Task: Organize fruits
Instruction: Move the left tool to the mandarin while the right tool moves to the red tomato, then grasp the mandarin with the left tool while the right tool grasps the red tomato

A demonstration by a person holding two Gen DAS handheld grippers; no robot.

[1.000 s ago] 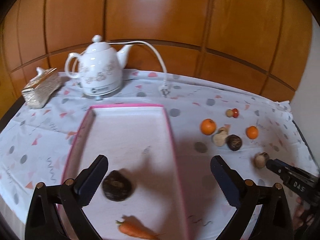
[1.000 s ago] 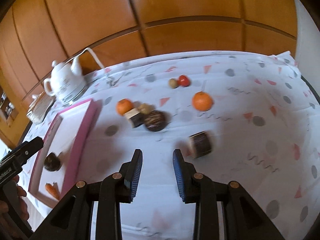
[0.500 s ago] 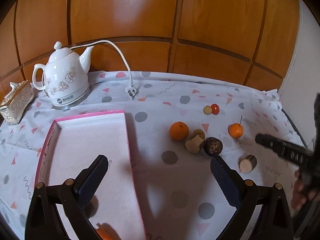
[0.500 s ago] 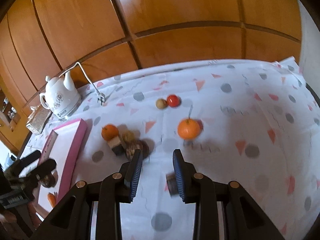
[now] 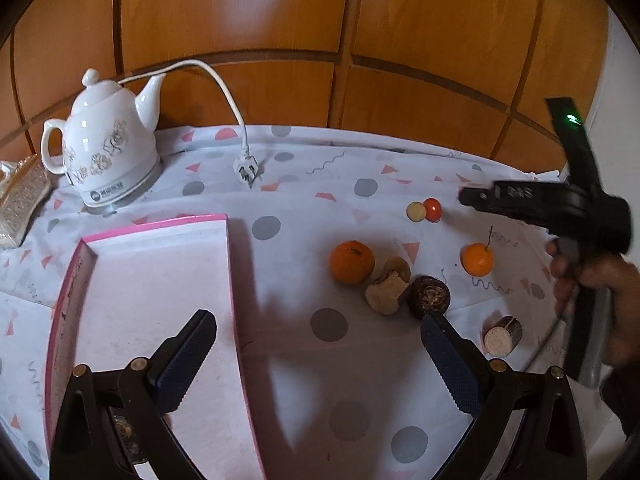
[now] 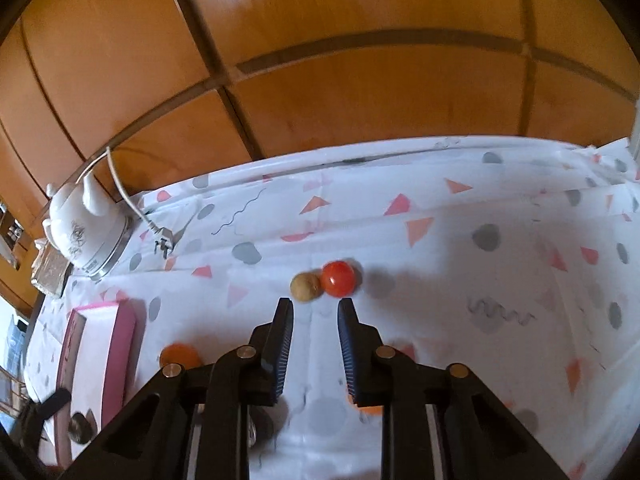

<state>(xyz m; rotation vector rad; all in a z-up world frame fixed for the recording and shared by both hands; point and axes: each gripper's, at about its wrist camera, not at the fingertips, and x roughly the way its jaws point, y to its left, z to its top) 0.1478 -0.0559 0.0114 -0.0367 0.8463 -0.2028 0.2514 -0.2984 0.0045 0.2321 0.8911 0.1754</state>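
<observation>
Right gripper (image 6: 314,310) (empty, jaws closing) neared red fruit (image 6: 338,278) toward tablecloth's (image 6: 500,280) far edge; left gripper (image 5: 318,332) gaped empty; next: reopen, straddle fruit

From my remote station I count two oranges (image 5: 352,262) (image 5: 477,259), one red tomato (image 5: 432,209), one small tan ball (image 5: 416,212), one dark round fruit (image 5: 430,296), two pale cut pieces (image 5: 386,298) (image 5: 502,336), one pink tray (image 5: 160,240), one white kettle (image 5: 108,148), one plug (image 5: 246,170), and two grippers (image 5: 316,352) (image 6: 314,320).
</observation>
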